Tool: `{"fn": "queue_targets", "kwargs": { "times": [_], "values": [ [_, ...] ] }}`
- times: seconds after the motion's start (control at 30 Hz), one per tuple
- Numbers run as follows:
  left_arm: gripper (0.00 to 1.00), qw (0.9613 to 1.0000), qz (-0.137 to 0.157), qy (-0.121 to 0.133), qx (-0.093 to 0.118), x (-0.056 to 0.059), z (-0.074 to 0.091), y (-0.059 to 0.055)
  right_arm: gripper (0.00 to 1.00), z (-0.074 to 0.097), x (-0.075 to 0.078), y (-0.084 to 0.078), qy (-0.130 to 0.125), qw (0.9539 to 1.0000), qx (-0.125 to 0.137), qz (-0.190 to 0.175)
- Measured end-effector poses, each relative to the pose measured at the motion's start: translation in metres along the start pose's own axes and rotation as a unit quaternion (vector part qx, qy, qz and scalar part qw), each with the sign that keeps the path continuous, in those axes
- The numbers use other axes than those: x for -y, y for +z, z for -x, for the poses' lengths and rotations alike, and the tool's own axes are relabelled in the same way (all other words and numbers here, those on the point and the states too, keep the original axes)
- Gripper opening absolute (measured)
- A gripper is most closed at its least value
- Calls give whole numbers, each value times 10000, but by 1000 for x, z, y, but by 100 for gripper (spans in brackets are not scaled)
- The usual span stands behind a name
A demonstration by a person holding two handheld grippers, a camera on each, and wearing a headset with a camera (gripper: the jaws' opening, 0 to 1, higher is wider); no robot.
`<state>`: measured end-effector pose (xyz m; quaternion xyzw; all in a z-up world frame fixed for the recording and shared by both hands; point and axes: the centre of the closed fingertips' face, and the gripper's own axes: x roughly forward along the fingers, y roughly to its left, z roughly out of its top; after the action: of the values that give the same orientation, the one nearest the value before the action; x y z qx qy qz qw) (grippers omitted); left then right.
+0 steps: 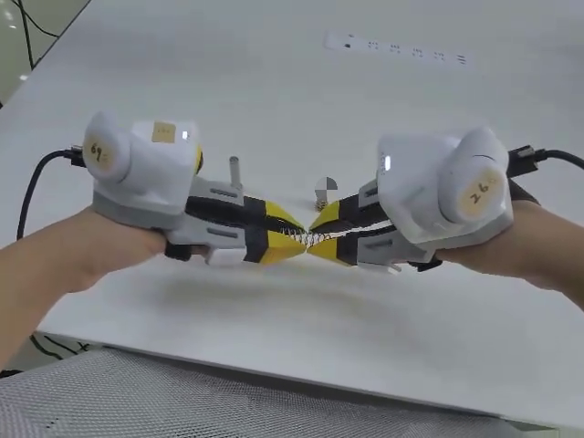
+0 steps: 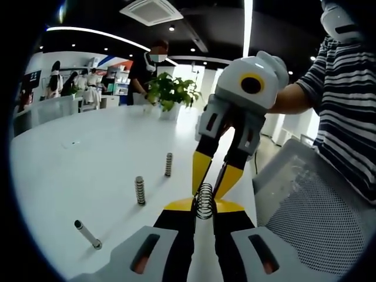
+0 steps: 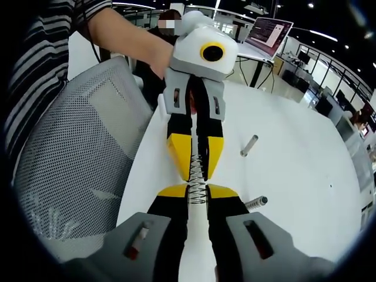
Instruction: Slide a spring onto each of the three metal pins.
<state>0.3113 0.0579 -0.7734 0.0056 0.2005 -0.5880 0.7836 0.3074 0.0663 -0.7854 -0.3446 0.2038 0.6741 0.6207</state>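
Note:
A small steel spring (image 1: 307, 239) hangs over the table's near edge, pinched between both grippers, which meet tip to tip. My left gripper (image 1: 297, 235) comes from the left and is shut on one end; my right gripper (image 1: 318, 239) comes from the right, shut on the other. In the left gripper view the spring (image 2: 204, 200) sits end-on between my own yellow tips. The right gripper view shows the spring (image 3: 197, 176) stretched lengthwise. A bare pin (image 2: 87, 233) stands nearest, beyond it two pins with springs on them (image 2: 140, 190) (image 2: 168, 164). The bare pin (image 1: 234, 170) rises behind the left gripper.
The white table (image 1: 274, 82) stretches away behind the grippers, with a white power strip (image 1: 397, 47) near its far edge. A grey mesh chair (image 1: 182, 392) sits below the near edge. A potted plant (image 2: 170, 94) and people stand far off.

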Motion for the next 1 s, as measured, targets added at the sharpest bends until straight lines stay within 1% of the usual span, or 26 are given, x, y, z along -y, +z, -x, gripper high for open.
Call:
{"fn": "queue_targets", "kwargs": {
  "times": [0.07, 0.17, 0.37, 0.53, 0.6, 0.73, 0.8, 0.93, 1.0],
  "values": [
    [8, 10000, 4, -51, -16, 1, -1, 0, 13, 1, -1, -1, -2, 10000, 3, -40],
    [8, 10000, 3, -55, -23, 0, 0, -1, 17, 2, -2, -8, -23, 9999, -69, -78],
    [8, 9999, -9, -113, -67, 2, 1, -1, 17, 4, -4, -17, -50, 9998, -104, -132],
    [8, 9998, -9, -165, -90, 3, -1, 0, 15, 4, -3, -13, -35, 10000, -29, -84],
    [8, 9998, -27, -161, -108, 3, -1, 0, 13, 5, -3, -12, -9, 10000, -39, -15],
    [8, 9998, -5, -164, -94, 3, -1, 0, 12, 6, -2, -11, 8, 10000, -24, 25],
    [8, 9998, 19, -164, -104, 3, 0, -1, 12, 8, -2, -10, 8, 10000, 4, 19],
    [8, 9997, 13, -177, -196, 4, 0, -6, 12, 12, -2, -4, 47, 9998, 61, 184],
    [8, 9997, 26, -167, -193, 4, 0, -7, 12, 13, -1, -2, 48, 9997, 73, 206]
  ]
}}
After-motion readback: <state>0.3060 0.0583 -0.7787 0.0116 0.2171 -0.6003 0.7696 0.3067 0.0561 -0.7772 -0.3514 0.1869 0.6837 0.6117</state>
